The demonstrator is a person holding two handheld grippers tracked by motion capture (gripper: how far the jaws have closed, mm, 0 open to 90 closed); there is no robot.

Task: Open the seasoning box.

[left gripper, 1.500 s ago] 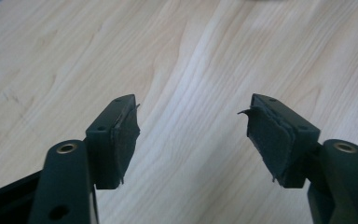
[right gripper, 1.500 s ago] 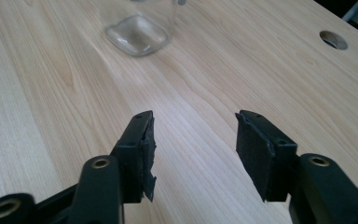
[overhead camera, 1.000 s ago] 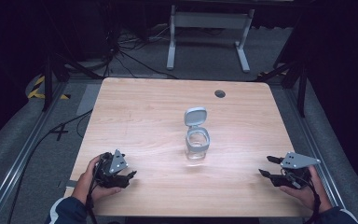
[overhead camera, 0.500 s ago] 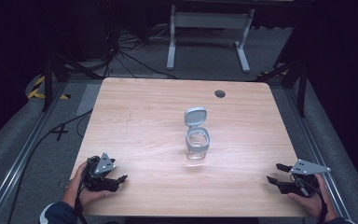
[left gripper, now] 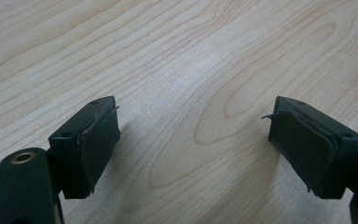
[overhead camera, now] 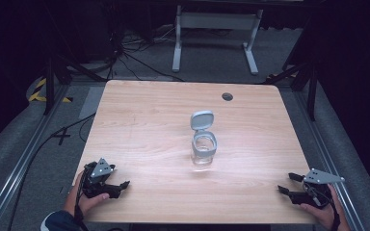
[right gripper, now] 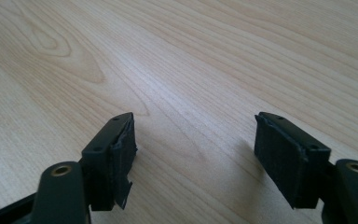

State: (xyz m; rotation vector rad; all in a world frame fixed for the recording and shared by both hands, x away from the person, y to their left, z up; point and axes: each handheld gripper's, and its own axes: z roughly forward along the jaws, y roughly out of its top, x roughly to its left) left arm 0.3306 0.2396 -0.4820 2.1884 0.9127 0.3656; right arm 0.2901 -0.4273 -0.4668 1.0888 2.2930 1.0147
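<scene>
A small clear jar [overhead camera: 204,150] with a grey flip lid [overhead camera: 202,119] standing open sits in the middle of the wooden table [overhead camera: 154,120]. My left gripper [overhead camera: 117,187] rests low at the table's near left corner, open, with nothing between its pads [left gripper: 98,140]. My right gripper [overhead camera: 289,184] is at the near right corner, also open and empty, its pads [right gripper: 121,154] wide apart over bare wood. Both grippers are far from the jar.
A round cable hole [overhead camera: 227,96] lies near the table's far right edge. Beyond the table stand a white metal frame [overhead camera: 212,29] and loose cables on the floor [overhead camera: 125,53]. Rails run along both sides of the table.
Both hands drew back toward the near edge, then the left gripper edged slightly right again. The jar stayed where it was.
</scene>
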